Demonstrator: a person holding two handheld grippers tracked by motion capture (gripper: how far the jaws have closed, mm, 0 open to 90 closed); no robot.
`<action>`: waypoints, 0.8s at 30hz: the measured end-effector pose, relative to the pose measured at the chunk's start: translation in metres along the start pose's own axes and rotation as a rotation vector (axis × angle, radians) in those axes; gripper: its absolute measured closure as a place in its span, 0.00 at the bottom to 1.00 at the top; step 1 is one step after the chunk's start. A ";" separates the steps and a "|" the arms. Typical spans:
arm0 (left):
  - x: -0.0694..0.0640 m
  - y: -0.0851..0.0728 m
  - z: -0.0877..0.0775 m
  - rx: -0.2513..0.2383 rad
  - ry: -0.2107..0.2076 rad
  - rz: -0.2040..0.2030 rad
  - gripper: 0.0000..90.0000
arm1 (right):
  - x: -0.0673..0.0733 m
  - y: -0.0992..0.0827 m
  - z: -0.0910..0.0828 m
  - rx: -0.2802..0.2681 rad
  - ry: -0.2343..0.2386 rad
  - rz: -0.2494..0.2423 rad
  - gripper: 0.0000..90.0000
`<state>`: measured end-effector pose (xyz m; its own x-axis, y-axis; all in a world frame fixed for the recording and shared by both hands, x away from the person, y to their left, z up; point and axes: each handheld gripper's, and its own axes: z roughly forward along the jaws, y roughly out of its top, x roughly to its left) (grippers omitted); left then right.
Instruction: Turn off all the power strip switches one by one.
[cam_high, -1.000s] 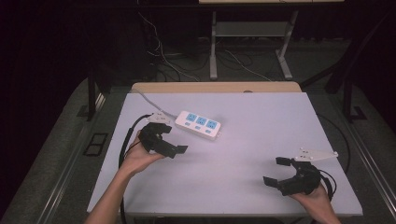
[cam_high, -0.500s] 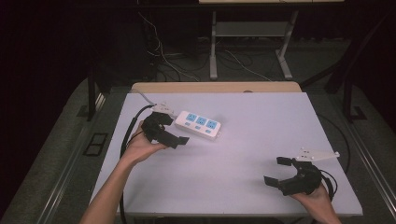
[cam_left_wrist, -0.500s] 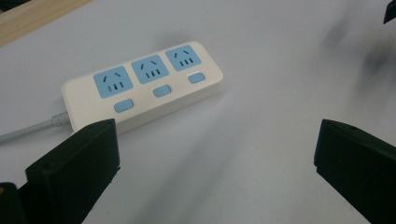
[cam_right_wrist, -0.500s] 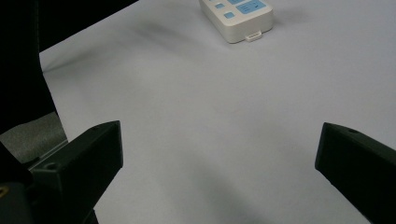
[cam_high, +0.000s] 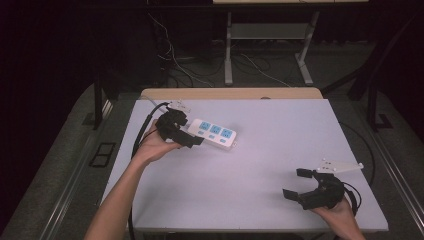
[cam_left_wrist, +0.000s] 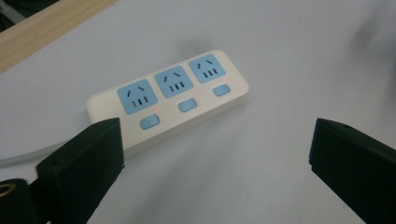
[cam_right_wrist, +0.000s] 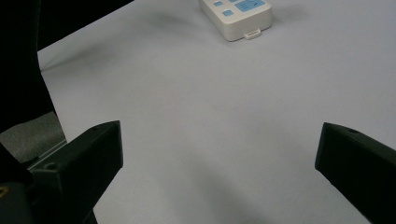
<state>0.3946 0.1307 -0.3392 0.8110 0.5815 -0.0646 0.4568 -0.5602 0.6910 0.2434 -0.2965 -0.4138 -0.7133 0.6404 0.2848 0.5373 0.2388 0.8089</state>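
Note:
A white power strip (cam_high: 215, 133) with three blue sockets and three blue switches lies on the white table, left of centre and towards the back. It also appears as the power strip (cam_left_wrist: 170, 98) in the left gripper view and at the top edge as the power strip (cam_right_wrist: 238, 14) in the right gripper view. My left gripper (cam_high: 192, 140) hovers at the strip's left end, open, with nothing between its jaws; the left gripper (cam_left_wrist: 215, 163) has its jaws standing wide apart just short of the strip. My right gripper (cam_high: 295, 184) rests open near the front right corner, far from the strip.
The strip's pale cable (cam_left_wrist: 18, 156) runs off to the left. A wooden strip (cam_high: 230, 93) borders the table's far edge. Beyond it stand metal table legs (cam_high: 228, 45) and loose floor cables. The white tabletop (cam_high: 280, 130) stretches bare between the two grippers.
My left gripper has moved up and to the right, from the table's left part to the power strip's left end. The right gripper has stayed where it was.

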 end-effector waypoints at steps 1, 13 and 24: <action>0.001 0.001 0.001 0.001 0.003 -0.001 0.04 | 0.000 0.000 0.000 -0.001 0.000 0.001 0.01; 0.014 0.006 0.014 0.004 0.063 -0.009 0.44 | -0.001 -0.001 0.000 -0.001 -0.011 0.006 0.01; 0.027 0.004 0.030 -0.016 0.061 -0.046 0.64 | -0.002 -0.002 0.000 0.005 -0.012 0.011 0.01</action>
<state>0.4288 0.1264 -0.3599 0.7653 0.6415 -0.0529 0.4866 -0.5228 0.6999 0.2439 -0.2982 -0.4157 -0.7015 0.6521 0.2875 0.5478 0.2353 0.8029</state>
